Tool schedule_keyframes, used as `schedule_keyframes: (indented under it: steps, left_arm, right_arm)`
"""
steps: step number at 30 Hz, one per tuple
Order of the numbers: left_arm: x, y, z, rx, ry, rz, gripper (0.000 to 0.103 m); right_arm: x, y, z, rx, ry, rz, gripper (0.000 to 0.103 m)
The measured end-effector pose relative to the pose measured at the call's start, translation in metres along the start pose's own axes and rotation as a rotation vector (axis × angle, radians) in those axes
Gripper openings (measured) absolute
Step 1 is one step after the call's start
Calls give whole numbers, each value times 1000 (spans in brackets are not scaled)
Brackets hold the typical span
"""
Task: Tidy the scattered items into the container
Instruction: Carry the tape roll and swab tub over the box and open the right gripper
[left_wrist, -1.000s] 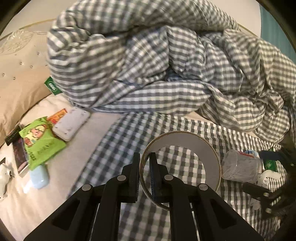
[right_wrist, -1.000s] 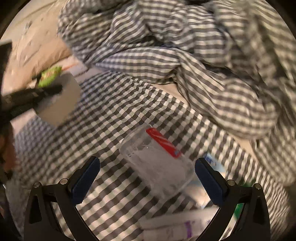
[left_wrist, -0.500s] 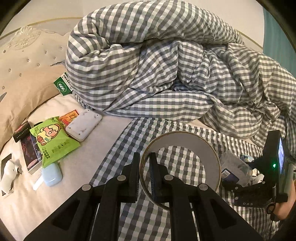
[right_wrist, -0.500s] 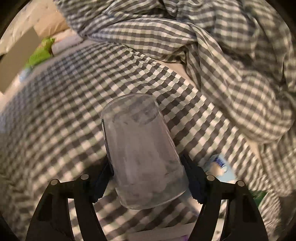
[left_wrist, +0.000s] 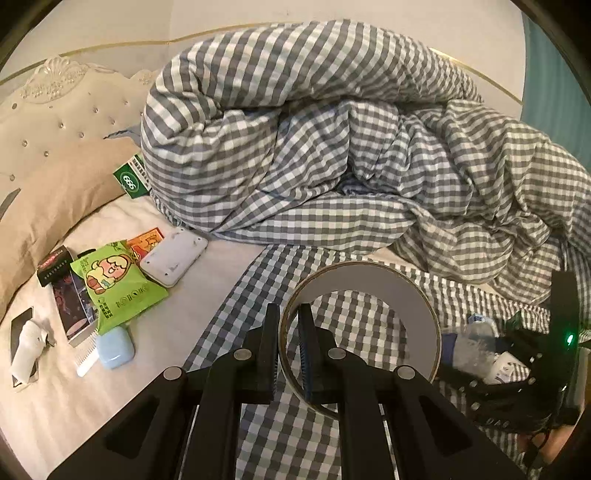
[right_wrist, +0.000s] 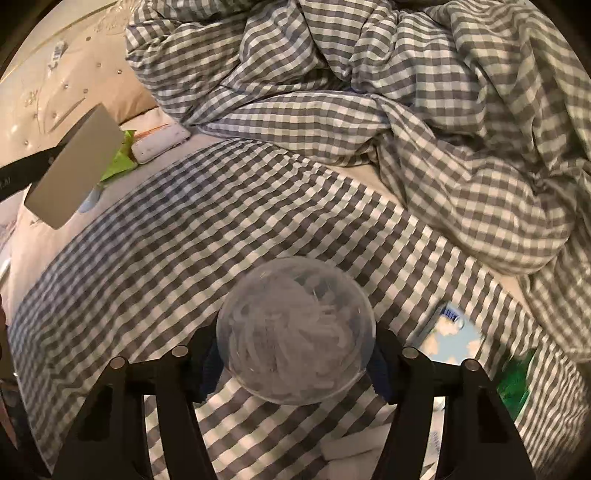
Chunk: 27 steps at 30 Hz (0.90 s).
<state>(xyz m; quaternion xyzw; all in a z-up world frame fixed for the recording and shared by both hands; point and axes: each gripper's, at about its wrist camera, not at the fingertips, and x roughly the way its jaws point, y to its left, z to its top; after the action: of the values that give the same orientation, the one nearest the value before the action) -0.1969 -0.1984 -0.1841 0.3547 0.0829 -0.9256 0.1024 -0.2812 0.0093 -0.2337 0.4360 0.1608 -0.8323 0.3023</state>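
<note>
Both pickups made: left gripper pinches the tape roll, right gripper clamps a clear jar; next, likely carrying both to a container unseen ahead

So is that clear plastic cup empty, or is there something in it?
Not empty. The clear cup, gripped between the right gripper's fingers, is packed with thin white strips. What they are, I cannot tell.

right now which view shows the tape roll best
Left wrist view: the tape roll shows as a full ring, its wall pinched by the left hand-held gripper. Right wrist view shows only its flat outer band edge-on, far left.
</note>
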Motion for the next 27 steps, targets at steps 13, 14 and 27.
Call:
schedule_keyframes:
  steps: [13, 14, 27]
  left_arm:
    - [-35, -8, 4, 6, -35, -3, 10]
    - [-38, -9, 4, 6, -39, -2, 10]
    - [-115, -63, 13, 47, -132, -62, 10]
  right_arm:
    - [-89, 24, -23, 74, -239, 22, 63]
    - [-99, 24, -24, 85, -262, 17, 63]
    - [-226, 11, -53, 187, -482, -110, 63]
